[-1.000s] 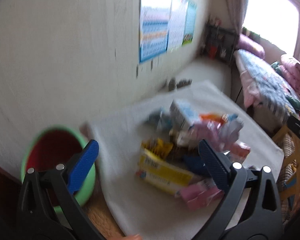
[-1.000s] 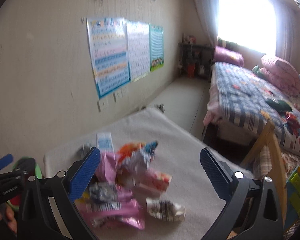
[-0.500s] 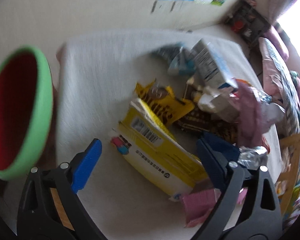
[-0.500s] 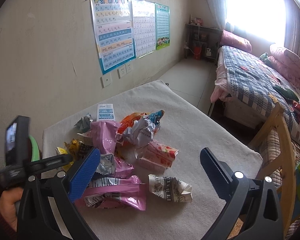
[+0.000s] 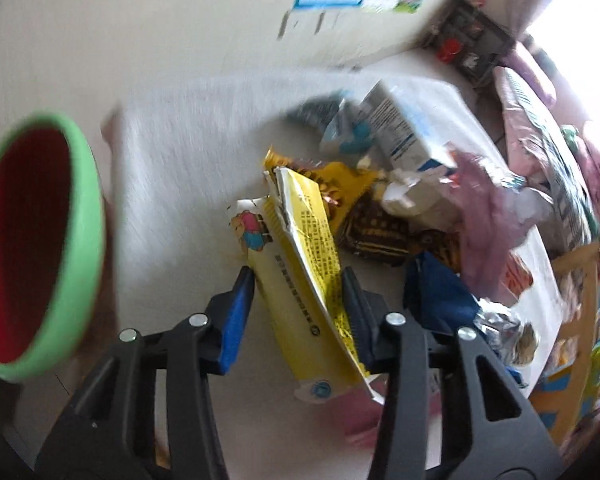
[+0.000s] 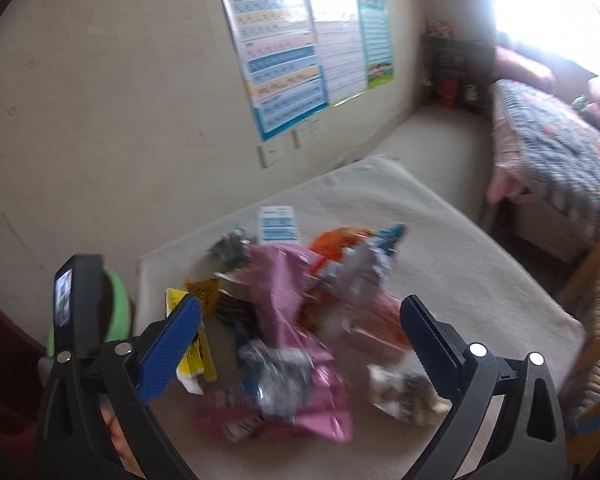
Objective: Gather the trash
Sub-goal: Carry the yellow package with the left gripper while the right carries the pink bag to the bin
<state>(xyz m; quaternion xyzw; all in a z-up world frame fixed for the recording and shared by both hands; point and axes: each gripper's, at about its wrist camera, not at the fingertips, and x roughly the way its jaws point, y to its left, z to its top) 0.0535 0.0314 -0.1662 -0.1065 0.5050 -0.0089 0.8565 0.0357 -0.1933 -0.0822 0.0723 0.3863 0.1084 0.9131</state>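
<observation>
A pile of trash lies on a table covered with a white cloth [image 5: 180, 168]: a long yellow wrapper [image 5: 300, 264], a white and blue carton [image 5: 400, 128], pink bags [image 6: 284, 292] and a crumpled wrapper [image 6: 404, 396]. My left gripper [image 5: 298, 300] has its blue pads closed against both sides of the yellow wrapper. A green bin with a red inside [image 5: 32, 240] stands to its left. My right gripper [image 6: 300, 344] is open and empty above the near side of the pile.
Posters [image 6: 300, 52] hang on the wall behind the table. A bed [image 6: 560, 152] stands at the right. A wooden chair [image 6: 596, 280] is at the table's right edge. The left gripper's body [image 6: 76, 304] shows at the left of the right wrist view.
My left gripper has dropped to the pile and closed on the yellow wrapper. My right gripper has moved a little closer to the pile and stays open.
</observation>
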